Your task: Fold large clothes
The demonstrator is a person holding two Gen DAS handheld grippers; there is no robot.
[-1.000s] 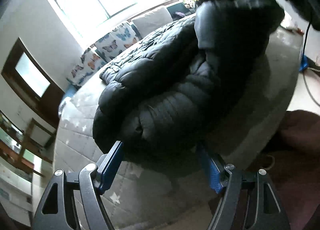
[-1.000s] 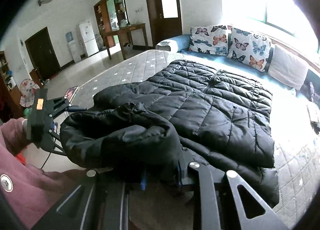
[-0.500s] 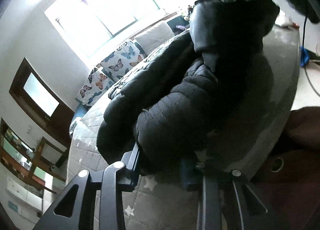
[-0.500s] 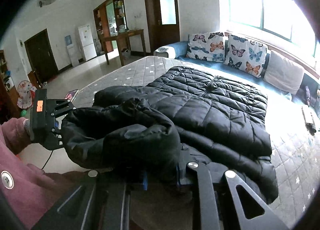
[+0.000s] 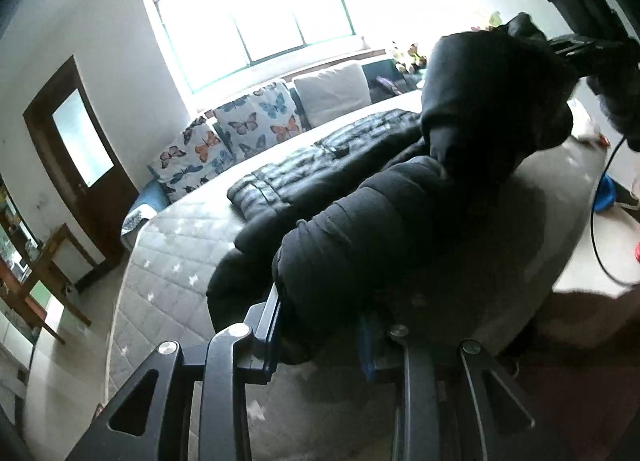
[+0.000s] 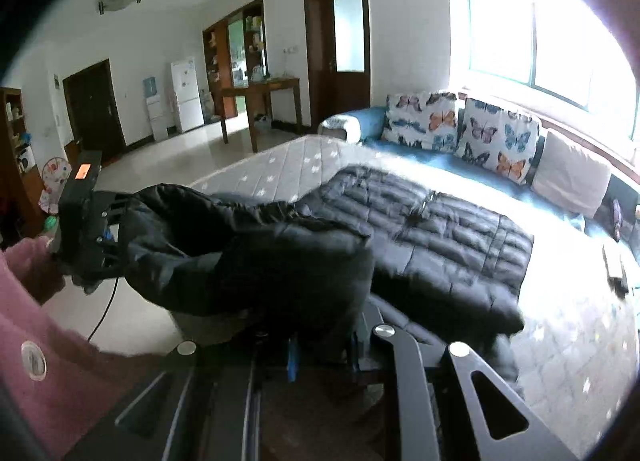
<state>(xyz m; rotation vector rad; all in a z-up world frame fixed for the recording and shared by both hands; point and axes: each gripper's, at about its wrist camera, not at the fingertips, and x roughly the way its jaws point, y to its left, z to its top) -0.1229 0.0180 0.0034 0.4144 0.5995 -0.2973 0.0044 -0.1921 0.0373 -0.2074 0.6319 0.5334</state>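
Note:
A black quilted puffer jacket (image 6: 432,233) lies spread on a grey star-patterned mattress (image 6: 292,169), its near edge lifted off the bed. My left gripper (image 5: 320,337) is shut on a padded roll of the jacket (image 5: 360,233) and holds it above the mattress (image 5: 160,261). My right gripper (image 6: 322,349) is shut on another bunch of the same near edge. In the right wrist view the left gripper (image 6: 108,237) shows at the far left with fabric in it. In the left wrist view the right gripper's body (image 5: 580,21) appears at the upper right.
Butterfly cushions (image 6: 460,125) and a plain cushion (image 6: 572,177) line a blue sofa behind the mattress under a bright window (image 5: 256,17). A wooden table (image 6: 264,97), a fridge (image 6: 186,95) and doors stand across the tiled floor. A cable (image 5: 600,221) hangs at the right.
The left gripper closed from open onto the jacket's padded roll, then rose with it. The right gripper rose slightly, still gripping, and more of the jacket's near edge is off the bed.

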